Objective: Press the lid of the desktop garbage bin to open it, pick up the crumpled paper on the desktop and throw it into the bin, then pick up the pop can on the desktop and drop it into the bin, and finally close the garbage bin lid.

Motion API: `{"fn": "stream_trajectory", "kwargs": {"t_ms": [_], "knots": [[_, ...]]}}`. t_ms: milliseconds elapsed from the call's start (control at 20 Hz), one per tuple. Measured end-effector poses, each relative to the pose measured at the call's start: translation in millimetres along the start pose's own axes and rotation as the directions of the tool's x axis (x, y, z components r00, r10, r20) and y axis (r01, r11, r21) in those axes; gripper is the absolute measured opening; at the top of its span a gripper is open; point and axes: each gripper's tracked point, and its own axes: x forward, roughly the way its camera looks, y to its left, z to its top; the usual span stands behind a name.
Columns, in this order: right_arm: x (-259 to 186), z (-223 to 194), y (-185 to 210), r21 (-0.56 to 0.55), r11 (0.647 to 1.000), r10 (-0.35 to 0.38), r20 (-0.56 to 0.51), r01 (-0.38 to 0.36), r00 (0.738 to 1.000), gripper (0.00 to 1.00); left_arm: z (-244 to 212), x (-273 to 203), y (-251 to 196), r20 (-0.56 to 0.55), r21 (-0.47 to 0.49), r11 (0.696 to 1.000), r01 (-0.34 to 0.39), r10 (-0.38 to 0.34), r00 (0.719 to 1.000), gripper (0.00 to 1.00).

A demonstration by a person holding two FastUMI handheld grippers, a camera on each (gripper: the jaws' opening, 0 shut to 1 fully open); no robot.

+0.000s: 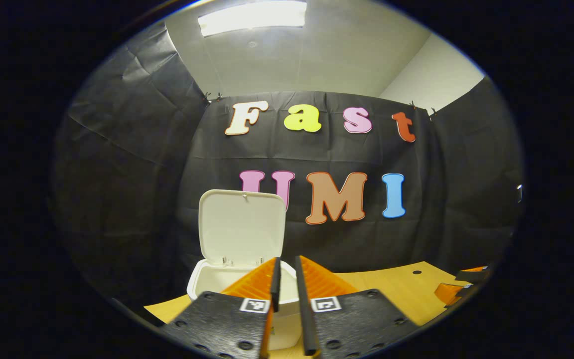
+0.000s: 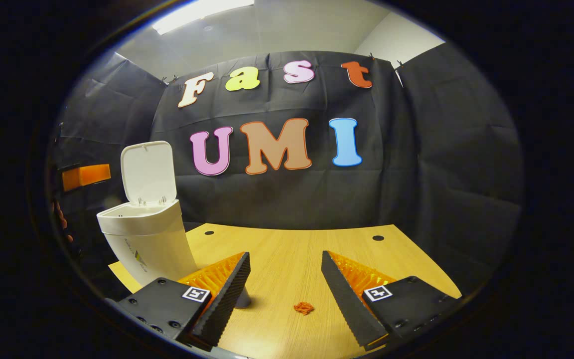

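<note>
The white desktop bin (image 2: 142,244) stands at the table's left with its lid (image 2: 147,172) swung upright and open. A small orange-red crumpled paper (image 2: 304,307) lies on the wood between the fingers of my right gripper (image 2: 284,255), which is open and holds nothing. A grey object (image 2: 242,299), partly hidden behind one finger, could be the can; I cannot tell. In the left gripper view, my left gripper (image 1: 287,260) hovers just before the bin's mouth (image 1: 202,279), its fingers nearly together with nothing between them, below the raised lid (image 1: 241,227).
The wooden table (image 2: 287,239) has two small holes near its far edge and ends at the black cloth wall. The left gripper's body (image 2: 85,175) and a hand show beyond the bin. The right gripper (image 1: 459,284) appears at the far right of the left gripper view.
</note>
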Motion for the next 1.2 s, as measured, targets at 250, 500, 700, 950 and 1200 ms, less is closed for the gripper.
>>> {"fn": "stream_trajectory", "kwargs": {"t_ms": [250, 500, 700, 950, 1200], "knots": [[37, -28, -12, 0.003, 1.000, 0.030, -0.084, -0.030, 0.996, 0.96, -5, -10, 13, 0.001, 0.006, 0.995, -0.096, 0.096, 0.995, 0.94], [66, -70, -15, -0.021, 0.997, 0.070, -0.194, -0.075, 0.978, 0.96, -3, -25, 32, 0.017, 0.004, 0.979, -0.203, 0.203, 0.979, 0.94], [98, -107, -20, -0.061, 0.992, 0.092, -0.274, -0.113, 0.957, 0.96, -1, -46, 46, 0.024, 0.039, 0.955, -0.293, 0.292, 0.956, 0.95], [123, -163, -23, -0.050, 0.986, 0.117, -0.470, -0.159, 0.875, 0.95, -7, -75, 62, 0.005, 0.064, 0.914, -0.401, 0.401, 0.916, 0.94], [136, -188, -35, -0.035, 0.992, 0.079, -0.586, -0.122, 0.807, 0.97, -12, -87, 66, -0.009, 0.051, 0.894, -0.445, 0.445, 0.895, 0.94]]}}
